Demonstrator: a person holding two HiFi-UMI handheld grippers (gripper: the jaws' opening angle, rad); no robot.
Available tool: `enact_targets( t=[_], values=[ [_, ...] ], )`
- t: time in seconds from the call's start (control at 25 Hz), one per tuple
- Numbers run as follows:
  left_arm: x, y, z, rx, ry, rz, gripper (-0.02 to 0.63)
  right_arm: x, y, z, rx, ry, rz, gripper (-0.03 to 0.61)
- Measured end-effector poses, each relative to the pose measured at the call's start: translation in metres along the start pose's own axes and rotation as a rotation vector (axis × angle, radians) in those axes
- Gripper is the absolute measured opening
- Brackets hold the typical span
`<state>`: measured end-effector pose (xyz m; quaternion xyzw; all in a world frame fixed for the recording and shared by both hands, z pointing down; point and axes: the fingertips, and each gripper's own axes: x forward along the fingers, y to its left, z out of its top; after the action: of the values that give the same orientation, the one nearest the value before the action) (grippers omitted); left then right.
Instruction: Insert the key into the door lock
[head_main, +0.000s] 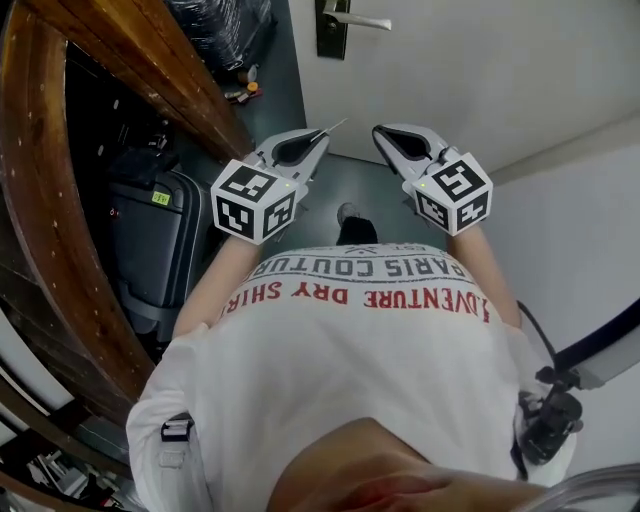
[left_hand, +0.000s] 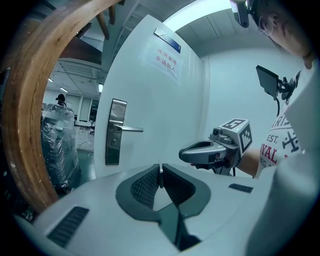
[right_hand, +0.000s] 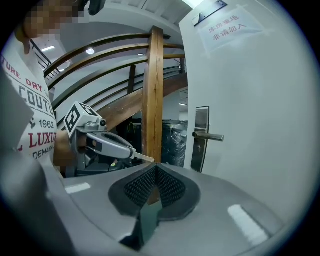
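The white door (head_main: 480, 70) stands ahead, with a dark metal lock plate (head_main: 332, 30) and a silver lever handle (head_main: 362, 20) at the top of the head view. My left gripper (head_main: 318, 140) is shut on a thin key (head_main: 331, 127) whose blade sticks out past the fingertips. The key (left_hand: 160, 172) shows edge-on between the pads in the left gripper view, well short of the lock plate (left_hand: 115, 132). My right gripper (head_main: 383, 135) is beside the left, shut with nothing in it. In the right gripper view, the key (right_hand: 143, 158) points from the left gripper (right_hand: 131, 152) toward the lock plate (right_hand: 200, 137).
A curved wooden stair rail (head_main: 60, 200) and a black suitcase (head_main: 150, 240) are at my left. A plastic-wrapped bundle (head_main: 220, 25) lies left of the door. A wooden post (right_hand: 152, 95) rises beside the door frame. A paper notice (left_hand: 165, 58) hangs on the door.
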<state>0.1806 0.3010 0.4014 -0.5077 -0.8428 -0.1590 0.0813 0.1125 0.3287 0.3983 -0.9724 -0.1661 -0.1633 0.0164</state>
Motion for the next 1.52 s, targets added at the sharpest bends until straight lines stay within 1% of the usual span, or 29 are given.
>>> enact_targets(
  t=[0.16,0.28,0.4,0.56,0.68,0.76,0.84,0.92,1.08,1.36,1.44,1.52],
  values=[
    [0.019,0.023,0.000,-0.023,0.017,0.022,0.023,0.022,-0.029,-0.002,0.020,-0.001,0.005,0.003],
    [0.035,0.041,0.003,-0.041,0.022,0.035,0.023,0.036,-0.056,0.002,0.009,-0.010,-0.001,0.003],
    [0.052,0.057,0.011,-0.050,0.022,0.043,0.023,0.049,-0.089,0.014,-0.021,-0.030,-0.019,0.023],
    [0.072,0.072,0.019,-0.061,0.027,0.051,0.023,0.065,-0.141,0.041,-0.046,-0.077,-0.052,0.038],
    [0.081,0.084,0.025,-0.073,0.025,0.065,0.023,0.078,-0.174,0.060,-0.068,-0.104,-0.088,0.089],
    [0.085,0.091,0.025,-0.089,0.023,0.072,0.023,0.086,-0.190,0.066,-0.088,-0.105,-0.108,0.131],
    [0.088,0.097,0.023,-0.107,0.023,0.075,0.023,0.093,-0.203,0.068,-0.099,-0.102,-0.122,0.153],
    [0.090,0.101,0.019,-0.121,0.023,0.080,0.023,0.102,-0.211,0.065,-0.095,-0.104,-0.128,0.155],
    [0.093,0.107,0.012,-0.150,0.021,0.081,0.023,0.116,-0.211,0.058,-0.078,-0.105,-0.094,0.153],
    [0.097,0.108,0.007,-0.197,0.007,0.073,0.023,0.117,-0.212,0.057,-0.074,-0.103,-0.078,0.152],
    [0.098,0.108,0.008,-0.223,-0.009,0.072,0.023,0.117,-0.212,0.057,-0.066,-0.106,-0.079,0.152],
    [0.100,0.111,0.012,-0.270,-0.040,0.068,0.023,0.117,-0.211,0.057,-0.061,-0.109,-0.080,0.152]
  ],
)
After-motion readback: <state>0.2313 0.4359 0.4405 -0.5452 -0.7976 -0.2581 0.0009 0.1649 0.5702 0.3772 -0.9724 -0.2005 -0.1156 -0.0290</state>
